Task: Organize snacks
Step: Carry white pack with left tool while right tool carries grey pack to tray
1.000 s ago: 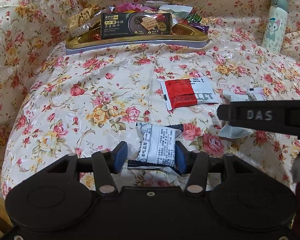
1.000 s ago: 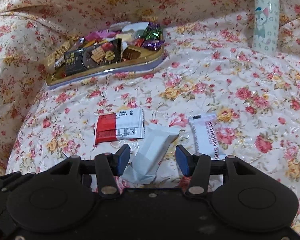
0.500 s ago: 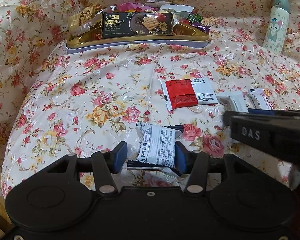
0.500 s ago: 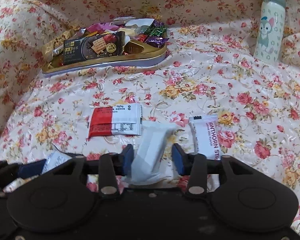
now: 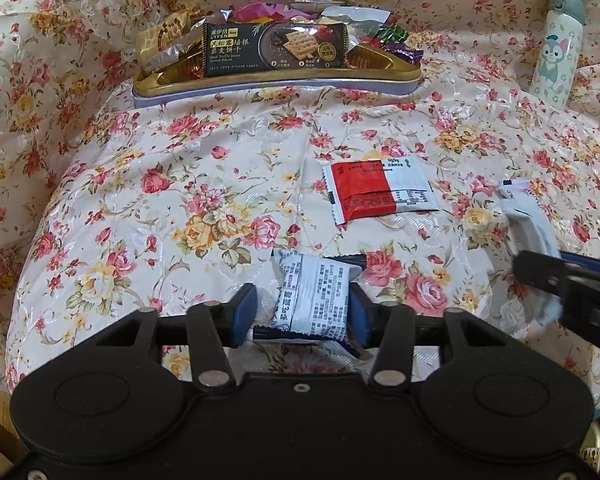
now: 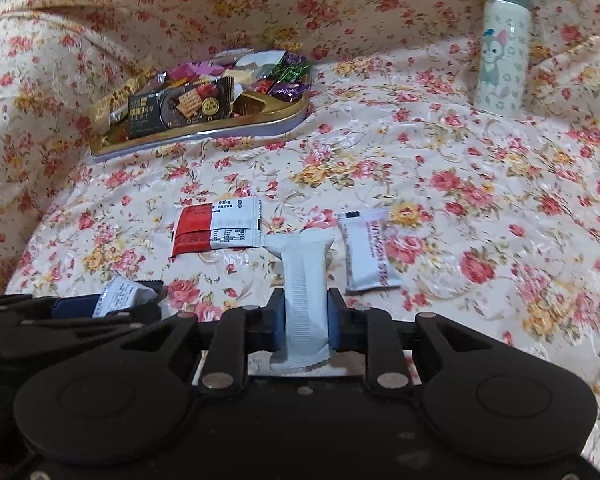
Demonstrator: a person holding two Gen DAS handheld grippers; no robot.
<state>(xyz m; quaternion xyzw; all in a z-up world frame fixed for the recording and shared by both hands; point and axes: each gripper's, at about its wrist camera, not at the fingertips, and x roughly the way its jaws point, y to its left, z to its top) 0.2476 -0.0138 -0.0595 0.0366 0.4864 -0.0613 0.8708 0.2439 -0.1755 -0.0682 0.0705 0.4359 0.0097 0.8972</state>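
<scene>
A shiny cloth with a pattern of red and yellow roses (image 5: 204, 216) covers the whole surface and rises in folds at the back and on the left side. A white bottle with a cartoon cat and a grey-green cap (image 6: 500, 44) stands upright far right. The light is soft and even.

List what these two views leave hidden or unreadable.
- Left view: near end of the printed packet, hidden by the left hand-held gripper.
- Right view: lower end of the grey packet, hidden by the right hand-held gripper.
- Both views: snacks at the back of the gold tray, covered by the biscuit pack.
- Small print on the red-white sachet: too small.
</scene>
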